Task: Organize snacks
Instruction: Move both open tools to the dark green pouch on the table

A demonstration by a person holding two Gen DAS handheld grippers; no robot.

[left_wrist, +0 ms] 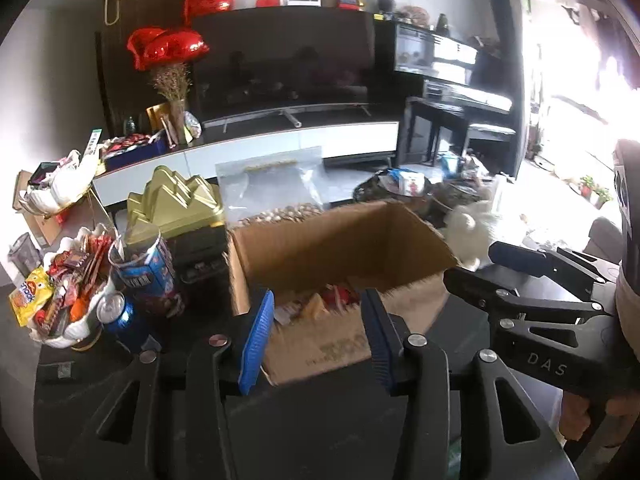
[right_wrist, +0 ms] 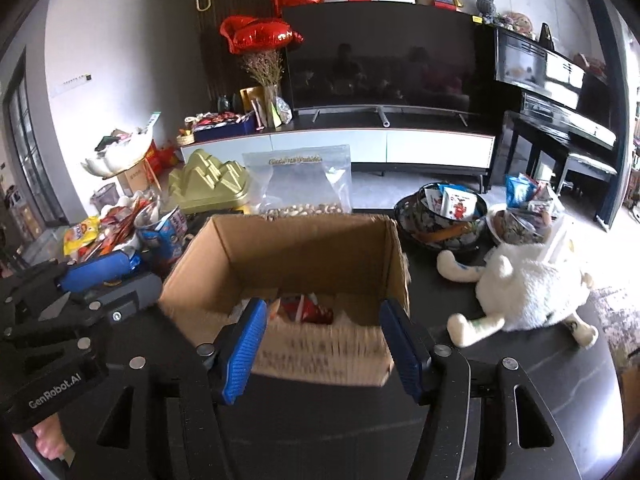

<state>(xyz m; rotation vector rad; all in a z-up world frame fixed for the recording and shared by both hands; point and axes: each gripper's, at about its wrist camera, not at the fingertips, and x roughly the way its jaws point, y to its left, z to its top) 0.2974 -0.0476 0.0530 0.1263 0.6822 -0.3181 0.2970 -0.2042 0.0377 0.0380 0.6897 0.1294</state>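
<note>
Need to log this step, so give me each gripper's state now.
Left gripper: open, holding nothing, the box beyond it.
Right gripper: open, holding nothing.

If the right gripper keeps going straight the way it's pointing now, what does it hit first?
Most likely the near wall of the open brown cardboard box. The right gripper has open, empty jaws framing that wall, with red snack packets inside just beyond. Depth is hard to judge through the fisheye.

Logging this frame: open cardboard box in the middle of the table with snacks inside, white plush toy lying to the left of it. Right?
Not quite. The plush toy lies to the right of the cardboard box, as the right wrist view shows. The box is open, with snack packets inside.
</note>
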